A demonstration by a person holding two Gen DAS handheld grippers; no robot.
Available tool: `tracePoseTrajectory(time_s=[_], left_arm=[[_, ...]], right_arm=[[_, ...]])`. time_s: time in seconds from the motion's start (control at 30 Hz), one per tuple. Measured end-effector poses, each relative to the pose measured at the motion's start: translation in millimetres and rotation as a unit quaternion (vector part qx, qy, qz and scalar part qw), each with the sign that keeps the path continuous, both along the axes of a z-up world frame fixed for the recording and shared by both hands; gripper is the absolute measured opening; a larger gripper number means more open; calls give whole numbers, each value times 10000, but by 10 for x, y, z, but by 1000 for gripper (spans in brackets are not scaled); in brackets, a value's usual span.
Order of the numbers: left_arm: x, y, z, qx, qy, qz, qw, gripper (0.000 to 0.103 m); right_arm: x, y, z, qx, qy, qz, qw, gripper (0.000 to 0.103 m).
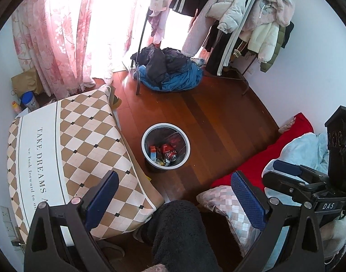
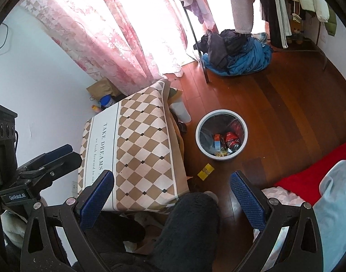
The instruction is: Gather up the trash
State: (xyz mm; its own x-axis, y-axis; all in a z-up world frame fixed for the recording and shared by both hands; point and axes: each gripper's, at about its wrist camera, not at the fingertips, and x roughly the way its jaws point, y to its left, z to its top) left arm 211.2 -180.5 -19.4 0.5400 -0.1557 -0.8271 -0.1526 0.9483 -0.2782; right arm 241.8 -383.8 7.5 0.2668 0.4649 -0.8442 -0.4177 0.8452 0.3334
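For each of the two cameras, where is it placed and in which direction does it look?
Left wrist: sits on the left claw, looking down at the trash bin; the right claw shows at right.
Right wrist: sits on the right claw, looking down at the bin and yellow wrapper.
Shared: bin, checkered table cover, the person's dark fleece leg.

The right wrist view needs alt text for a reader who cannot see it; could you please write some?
A round white trash bin on a dark wooden floor holds a red soda can and small cartons, with a yellow wrapper lying on the floor nearby. The right gripper is open and empty, beside a diamond-patterned tablecloth.
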Motion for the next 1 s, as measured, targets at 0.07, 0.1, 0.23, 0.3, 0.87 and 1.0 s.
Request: tracePoseTrajectory(time_s=[0.07,0.1,0.23,0.3,0.87,1.0], left_arm=[[-16,1,3,-4,5,0,10000,102],[-17,1,3,-11,-1,-4,10000,102],[-43,-10,8,-35,-16,-14,10000,103],[-48,-16,12,-32,-14,-30,10000,103],[-99,-121,65,-61,13,-153,9999,103],[-96,-143,71,-67,0,-167,9998,103]], right_arm=[[-13,8,6,-17,8,25,10000,103],[-8,27,-4,-22,16,23,10000,103],[-13,56,4,-61,11,36,10000,103],[-18,58,4,-69,-5,31,10000,103],[-49,16,28,-80,-5,93,9999,103],[-57,13,31,-76,0,105,9999,103]])
